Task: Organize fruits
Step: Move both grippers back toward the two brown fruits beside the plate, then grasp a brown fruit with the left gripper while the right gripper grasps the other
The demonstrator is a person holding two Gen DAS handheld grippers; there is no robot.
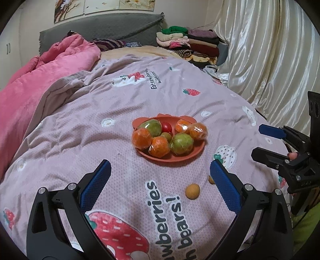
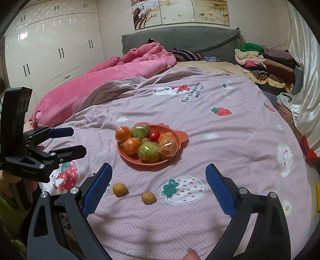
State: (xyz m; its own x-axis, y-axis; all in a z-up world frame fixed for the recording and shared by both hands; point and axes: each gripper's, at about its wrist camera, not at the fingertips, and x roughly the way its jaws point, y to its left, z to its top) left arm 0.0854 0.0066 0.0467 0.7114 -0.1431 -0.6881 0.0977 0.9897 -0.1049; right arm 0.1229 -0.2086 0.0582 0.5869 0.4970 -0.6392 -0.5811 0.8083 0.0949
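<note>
Left gripper [image 1: 160, 178]: black frame, blue ribbed pads, jaws spread wide, nothing between them, above the near part of the bed cover.

Right gripper [image 2: 158, 178]: same build, jaws likewise spread wide and empty. A fingertip [image 2: 191, 252] shows at the bottom edge of the right wrist view. Seen from the right wrist view, the left gripper carries small white lettering on its body, too small to read.

Bed cover [image 1: 80, 128]: pale pink, printed with strawberries, bears and flowers. Near print reads "...wberries ... bears!" in part; the far print reads "Eat strawberries with bears".

Two small brown fruits: one [image 2: 119, 189] and the other [image 2: 148, 197] lie loose on the cover, apart from each other, on the near side of the plate and between the two grippers' reach.

Plate [image 2: 128, 159]: orange-red, with ear-shaped bumps on its rim, at the middle of the cover. It holds four oranges in clear wrap, for example one [image 1: 159, 147]; two green fruits in clear wrap, for example one [image 1: 182, 143]; a red tomato [image 1: 166, 126]; and a small greenish fruit [image 1: 166, 136] in the middle of the pile.

Pink quilt [image 1: 40, 80]: bunched along the far left edge of the bed.

Folded clothes [image 1: 188, 43]: stacked at the far right corner, beside a cream curtain [image 1: 260, 50].

Grey headboard [image 1: 100, 26], with flower pictures [image 2: 180, 12] on the wall above; white wardrobe [image 2: 50, 44] to the left.
</note>
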